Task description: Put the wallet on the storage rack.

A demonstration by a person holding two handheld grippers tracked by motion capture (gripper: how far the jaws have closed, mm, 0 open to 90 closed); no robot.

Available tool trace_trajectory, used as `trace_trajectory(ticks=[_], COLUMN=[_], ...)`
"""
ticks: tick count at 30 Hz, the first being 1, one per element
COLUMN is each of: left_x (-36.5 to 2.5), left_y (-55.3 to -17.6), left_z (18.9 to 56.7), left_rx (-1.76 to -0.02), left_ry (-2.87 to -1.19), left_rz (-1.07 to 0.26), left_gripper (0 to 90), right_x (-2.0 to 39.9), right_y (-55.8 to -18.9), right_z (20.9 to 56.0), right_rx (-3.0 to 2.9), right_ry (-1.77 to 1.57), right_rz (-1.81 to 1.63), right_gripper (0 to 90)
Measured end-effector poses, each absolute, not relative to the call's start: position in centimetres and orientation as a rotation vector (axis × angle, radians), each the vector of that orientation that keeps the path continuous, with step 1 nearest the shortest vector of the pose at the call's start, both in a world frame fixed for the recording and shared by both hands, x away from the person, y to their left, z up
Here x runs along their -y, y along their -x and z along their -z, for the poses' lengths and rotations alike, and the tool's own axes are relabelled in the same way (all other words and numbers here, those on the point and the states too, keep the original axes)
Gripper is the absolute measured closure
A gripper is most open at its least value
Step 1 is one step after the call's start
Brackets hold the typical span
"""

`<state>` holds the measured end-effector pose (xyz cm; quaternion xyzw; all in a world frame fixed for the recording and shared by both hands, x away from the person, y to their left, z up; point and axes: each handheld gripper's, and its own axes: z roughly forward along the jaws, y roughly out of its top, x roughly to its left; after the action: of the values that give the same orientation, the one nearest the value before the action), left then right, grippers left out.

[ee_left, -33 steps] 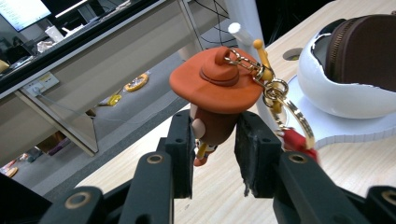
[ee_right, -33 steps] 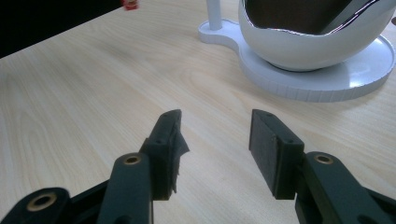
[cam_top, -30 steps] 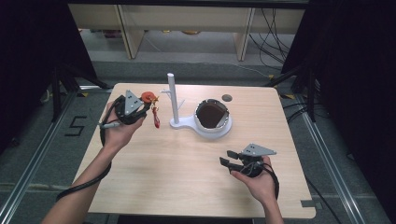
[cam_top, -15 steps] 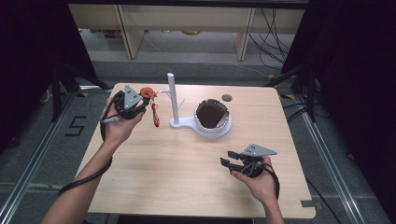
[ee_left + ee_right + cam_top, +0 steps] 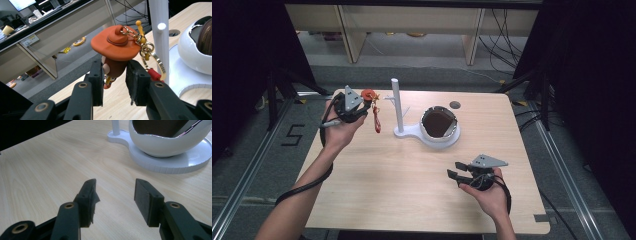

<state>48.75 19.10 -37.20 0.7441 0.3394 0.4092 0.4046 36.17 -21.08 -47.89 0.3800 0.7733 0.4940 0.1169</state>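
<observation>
The lower body of the keychain figure (image 5: 113, 68) is being hidden between the pads of the left gripper (image 5: 114, 83). The white bowl (image 5: 197, 53) is being cut off by the right edge, and its dark contents (image 5: 438, 121) cannot be identified.

The figure (image 5: 115, 58) wears an orange-brown hat over a brown body, with a pale face. Its ring (image 5: 152, 58) and chain are gold, with a yellow bead and a red piece below — a red strap hangs in the high view. The post (image 5: 397, 102) and bowl (image 5: 452, 137) are white, the bowl's inside dark brown. The surface (image 5: 402, 185) is pale wood grain. Both tongs (image 5: 115, 83) (image 5: 115, 195) are black.
</observation>
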Motion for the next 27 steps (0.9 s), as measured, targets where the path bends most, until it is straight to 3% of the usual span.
trace_trajectory(ticks=[27], left_x=[-16.8], left_y=[-50.2], left_z=[36.3], left_rx=[-0.840], left_ry=[-1.881], left_rz=[-1.028], left_gripper=[67.1], right_x=[21.1], right_y=[-36.5], right_z=[48.3], right_rx=[-2.274], right_ry=[-1.072], right_rz=[-1.424], right_gripper=[51.8])
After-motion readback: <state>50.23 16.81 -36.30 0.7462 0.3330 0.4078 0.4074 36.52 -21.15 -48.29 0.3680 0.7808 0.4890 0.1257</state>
